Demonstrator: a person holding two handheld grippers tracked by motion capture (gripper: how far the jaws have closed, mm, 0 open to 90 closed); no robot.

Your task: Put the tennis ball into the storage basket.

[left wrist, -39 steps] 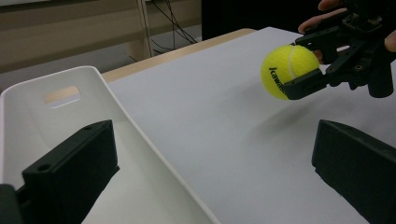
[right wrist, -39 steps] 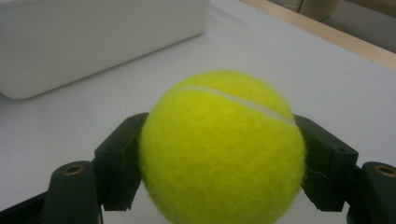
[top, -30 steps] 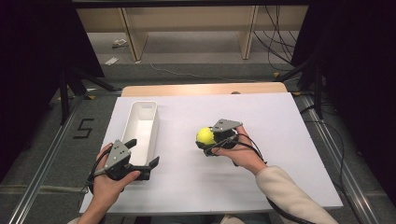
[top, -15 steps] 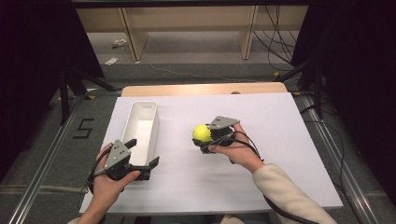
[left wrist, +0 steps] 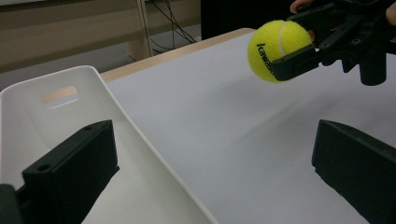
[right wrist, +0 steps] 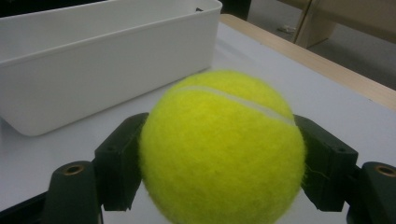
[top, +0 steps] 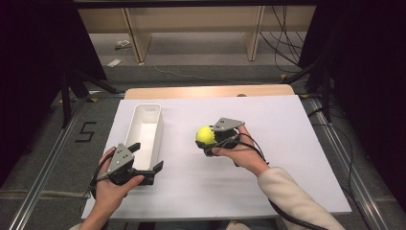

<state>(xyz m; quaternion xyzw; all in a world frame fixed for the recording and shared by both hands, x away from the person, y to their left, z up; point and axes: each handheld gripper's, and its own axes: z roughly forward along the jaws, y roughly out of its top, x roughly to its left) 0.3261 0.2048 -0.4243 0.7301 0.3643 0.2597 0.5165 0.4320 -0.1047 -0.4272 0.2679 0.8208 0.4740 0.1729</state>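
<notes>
White table sheet (top: 287,158) | right claw (top: 207,140) pinching tennis ball (top: 205,135) | left claw (top: 146,159) spread astride bin (top: 143,129) wall

I see a white table top (top: 287,158) with a bare wooden strip (top: 191,92) along its far edge. Beyond that strip, on the grey floor, stand pale wooden shelf legs (top: 139,38), with black cables (top: 282,43) trailing at the right and small bits of litter (top: 115,62) at the left. Left of the table, a metal floor rail (top: 48,167) and a black "5" mark (top: 86,132); a dark stand (top: 67,81) sits beyond them.
</notes>
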